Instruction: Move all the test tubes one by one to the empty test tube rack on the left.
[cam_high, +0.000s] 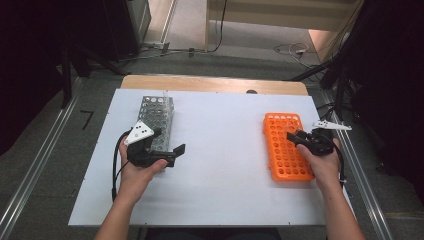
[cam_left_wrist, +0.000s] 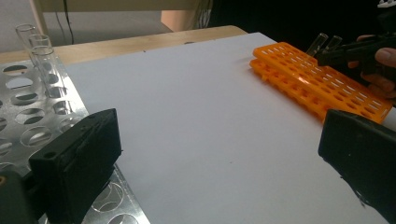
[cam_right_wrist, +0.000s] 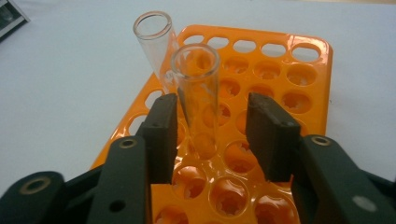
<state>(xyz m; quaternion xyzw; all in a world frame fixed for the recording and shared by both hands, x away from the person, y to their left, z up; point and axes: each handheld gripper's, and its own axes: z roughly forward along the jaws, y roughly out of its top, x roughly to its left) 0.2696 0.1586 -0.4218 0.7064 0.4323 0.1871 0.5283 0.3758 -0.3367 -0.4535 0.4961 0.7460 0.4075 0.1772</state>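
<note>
Right gripper (cam_right_wrist: 212, 135) over the near-right part of the orange rack (cam_right_wrist: 308, 60), jaws either side of a clear tube (cam_right_wrist: 198, 98) standing in a rack hole. Left pad just at the tube wall, right pad apart from it with a gap showing: not yet clenched on the glass. Second tube (cam_right_wrist: 156, 44) just behind the first, tilted, also seated in the rack. In the high view, right gripper (cam_high: 300, 137) at the rack's (cam_high: 282, 165) right edge, held from the right side of the white surface (cam_high: 220, 150); tubes hard to make out there.

Left gripper (cam_high: 170, 152) low at the left of the surface, just beside the metal rack (cam_high: 157, 112), jaws released and wide with nothing between. In the left gripper view, metal rack (cam_left_wrist: 28, 100) at the left with three clear tubes (cam_left_wrist: 44, 60) upright at its far end; orange rack (cam_left_wrist: 322, 79) well apart across the bare surface (cam_left_wrist: 201, 121), with the right gripper's jaws at two tubes (cam_left_wrist: 324, 42) there.
</note>
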